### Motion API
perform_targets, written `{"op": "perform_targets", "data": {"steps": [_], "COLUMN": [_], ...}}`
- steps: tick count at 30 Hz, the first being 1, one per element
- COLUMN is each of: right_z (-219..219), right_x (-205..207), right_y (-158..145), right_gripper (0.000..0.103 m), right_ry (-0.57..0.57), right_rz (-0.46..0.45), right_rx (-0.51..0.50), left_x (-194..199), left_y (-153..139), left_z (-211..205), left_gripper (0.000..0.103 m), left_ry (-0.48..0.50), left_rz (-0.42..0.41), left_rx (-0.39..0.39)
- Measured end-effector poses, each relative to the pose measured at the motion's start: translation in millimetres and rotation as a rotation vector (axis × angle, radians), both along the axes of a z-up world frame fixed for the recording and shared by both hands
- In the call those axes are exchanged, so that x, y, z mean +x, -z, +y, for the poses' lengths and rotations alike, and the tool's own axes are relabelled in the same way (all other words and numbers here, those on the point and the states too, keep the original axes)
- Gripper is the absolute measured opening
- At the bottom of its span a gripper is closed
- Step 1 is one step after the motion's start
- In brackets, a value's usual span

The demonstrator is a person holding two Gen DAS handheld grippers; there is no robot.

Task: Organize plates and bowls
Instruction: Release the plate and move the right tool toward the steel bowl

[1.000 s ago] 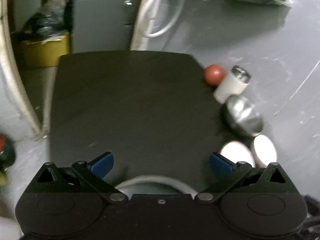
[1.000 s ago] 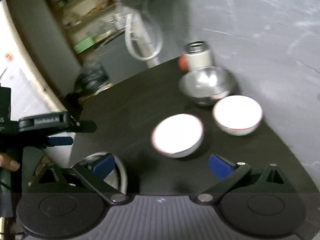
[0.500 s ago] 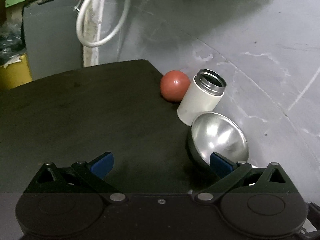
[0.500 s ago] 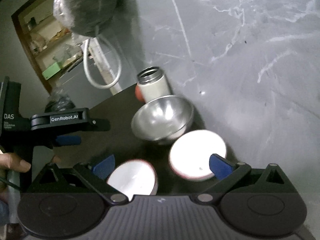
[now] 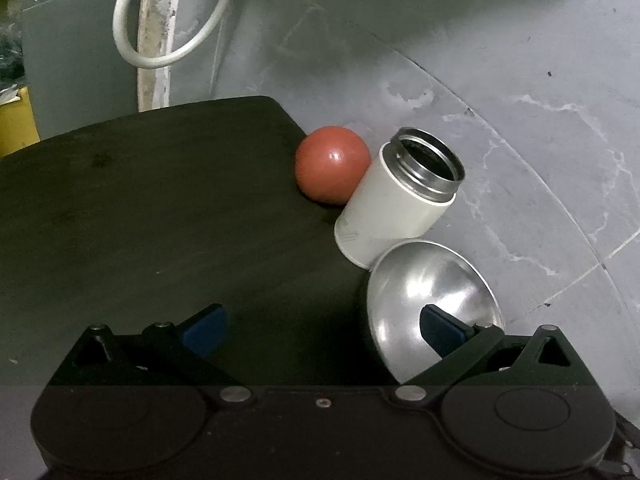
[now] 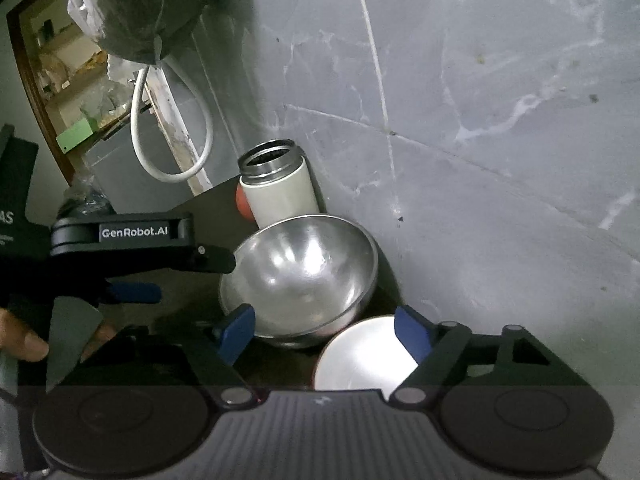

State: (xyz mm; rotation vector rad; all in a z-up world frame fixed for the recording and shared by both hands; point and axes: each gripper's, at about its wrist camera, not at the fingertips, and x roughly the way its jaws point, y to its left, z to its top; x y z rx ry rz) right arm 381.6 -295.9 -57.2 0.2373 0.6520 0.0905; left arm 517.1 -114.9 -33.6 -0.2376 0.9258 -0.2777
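Both our tools have closed in on the shiny round steel bowl [image 6: 304, 276] at the dark bench's [image 5: 140, 208] right edge. Our left tool [image 5: 320, 326] and right tool [image 6: 326, 330] gape wide, holding nothing. A white ceramic bowl [image 6: 360, 356] sits just beside the steel one; bare benchtop stretches leftward.

- "GenRobot.AI" in white letters stands on the black body of the left gripper [image 6: 148, 276], seen in the right wrist view
- The letters "AS" show in white on a black part [image 6: 12, 200] at the left edge of that same view; the rest of the word is cut off
- Faint small print beneath "AS" is too small to read
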Motion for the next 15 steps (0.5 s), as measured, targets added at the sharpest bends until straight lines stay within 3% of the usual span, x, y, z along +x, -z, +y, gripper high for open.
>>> {"op": "perform_targets", "data": {"steps": [4,7,10,15], "right_z": [3.8,5.0,4.4,3.4], "right_x": [8.4,13.6,17.2,25.3], "right_y": [4.8,8.7,10.4,12.5], "right_gripper": [0.070,0.060,0.049,0.041], "right_ry": [0.011,0.042,0.055,0.049], "right_rz": [0.006,0.019,0.018,0.030], "right_rx": [-0.034,-0.065,-0.081,-0.086], "left_x": [3.1,4.6,4.9,5.9], "left_y": [2.5,5.1,7.8,11.5], "left_z": [-4.9,-8.8,-12.3,-20.0], "left_gripper": [0.101,0.092,0.077,0.045], "left_ry": [0.015,0.017,0.035,0.072], "left_rz": [-0.008,-0.009,0.000,0.014], "left_rx": [-0.002,-0.001,-0.015,-0.012]}}
